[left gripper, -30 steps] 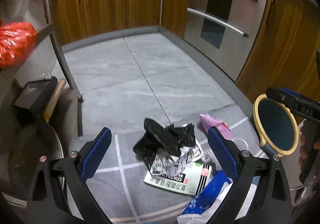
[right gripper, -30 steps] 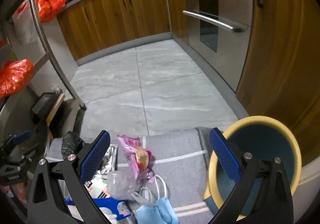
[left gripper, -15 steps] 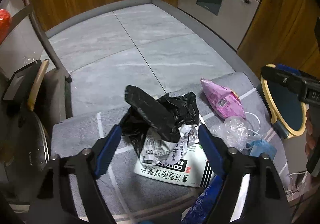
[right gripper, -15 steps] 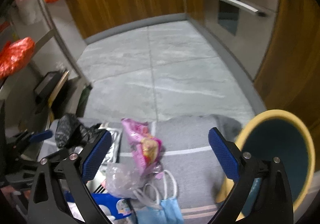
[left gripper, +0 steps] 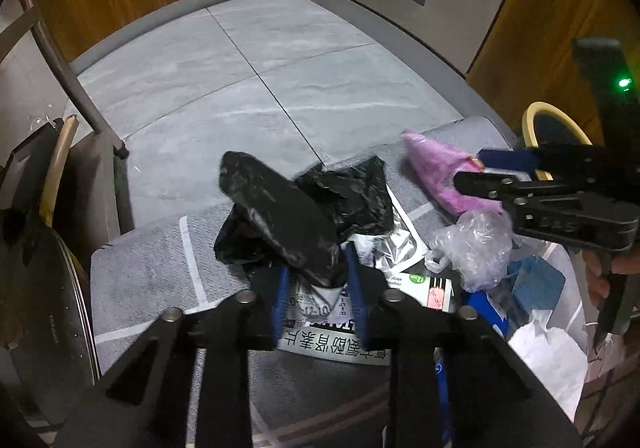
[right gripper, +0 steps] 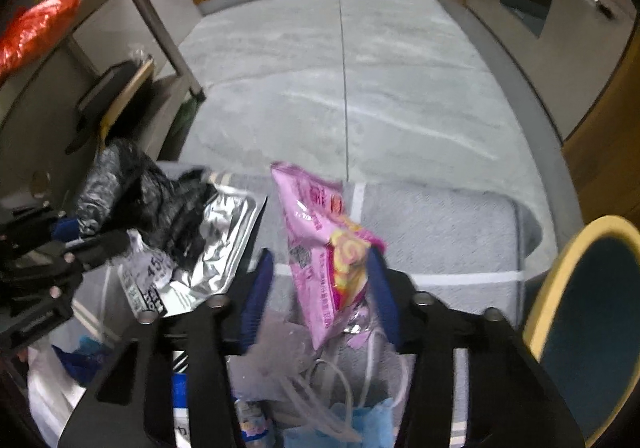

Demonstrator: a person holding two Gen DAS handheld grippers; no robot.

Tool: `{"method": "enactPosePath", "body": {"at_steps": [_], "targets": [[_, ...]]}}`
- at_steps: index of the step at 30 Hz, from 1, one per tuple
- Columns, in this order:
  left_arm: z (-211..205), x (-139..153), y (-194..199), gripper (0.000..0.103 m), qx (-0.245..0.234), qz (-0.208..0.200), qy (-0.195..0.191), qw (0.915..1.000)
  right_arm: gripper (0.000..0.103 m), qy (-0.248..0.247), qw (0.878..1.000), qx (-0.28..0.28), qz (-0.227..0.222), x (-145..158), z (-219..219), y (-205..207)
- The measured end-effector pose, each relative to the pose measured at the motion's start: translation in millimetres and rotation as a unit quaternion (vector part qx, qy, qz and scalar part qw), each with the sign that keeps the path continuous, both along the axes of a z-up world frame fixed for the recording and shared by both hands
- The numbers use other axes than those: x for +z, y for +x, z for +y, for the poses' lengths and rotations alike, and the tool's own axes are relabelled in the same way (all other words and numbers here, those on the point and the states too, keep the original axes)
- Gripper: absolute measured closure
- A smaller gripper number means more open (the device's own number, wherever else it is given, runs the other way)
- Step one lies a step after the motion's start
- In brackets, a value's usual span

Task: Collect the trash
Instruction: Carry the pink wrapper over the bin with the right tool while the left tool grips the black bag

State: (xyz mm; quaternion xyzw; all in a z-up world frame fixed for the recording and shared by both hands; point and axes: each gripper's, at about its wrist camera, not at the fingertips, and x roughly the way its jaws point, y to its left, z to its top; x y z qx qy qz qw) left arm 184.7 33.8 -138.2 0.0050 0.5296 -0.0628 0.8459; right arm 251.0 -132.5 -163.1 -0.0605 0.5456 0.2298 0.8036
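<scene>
Trash lies heaped on the grey mat (left gripper: 148,280), low centre in both views. Left gripper (left gripper: 316,288) has its jaws clamped on the crumpled black bag (left gripper: 280,216), long axis running to upper left. Right gripper (right gripper: 320,284) has jaws closing around the glossy pink wrapper (right gripper: 320,232), not clearly pinched; bin (right gripper: 592,312) sits lower right.

Bare floor (left gripper: 256,60) lies open beyond the mat's (left gripper: 152,268) far edge; the bin (right gripper: 592,320) blocks its right edge.
</scene>
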Motion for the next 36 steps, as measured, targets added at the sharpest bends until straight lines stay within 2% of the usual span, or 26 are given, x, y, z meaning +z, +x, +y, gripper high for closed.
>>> {"method": "enactPosePath", "body": {"at_steps": [3,6,17,23,27,32,36], "targets": [[-2,2,-2,0.086,-0.006,-0.002,0.006,1.0,0.088,-0.008,1.0,0.001,0.008,-4,3,-2],[-3,8,-4,0.091,-0.011,-0.009,0.01,0.9999,0.095,-0.005,1.0,0.002,0.003,1,2,-2],[0,57,-21,0.092,-0.009,-0.081,0.032,0.9962,0.097,0.043,0.998,-0.008,-0.038,53,-9,-22],[0,90,-33,0.092,-0.006,-0.125,0.027,0.9918,0.097,0.106,0.992,-0.039,-0.057,96,-31,-39],[-9,109,-47,0.092,-0.017,-0.155,0.036,0.9871,0.097,0.088,0.99,-0.049,-0.102,125,-44,-61],[-27,125,-60,0.092,-0.036,-0.179,0.04,0.9824,0.097,0.088,0.985,-0.076,-0.128,148,-70,-88],[-46,137,-66,0.092,-0.041,-0.194,0.024,0.9799,0.097,0.086,0.981,-0.096,-0.146,163,-95,-104]]}}
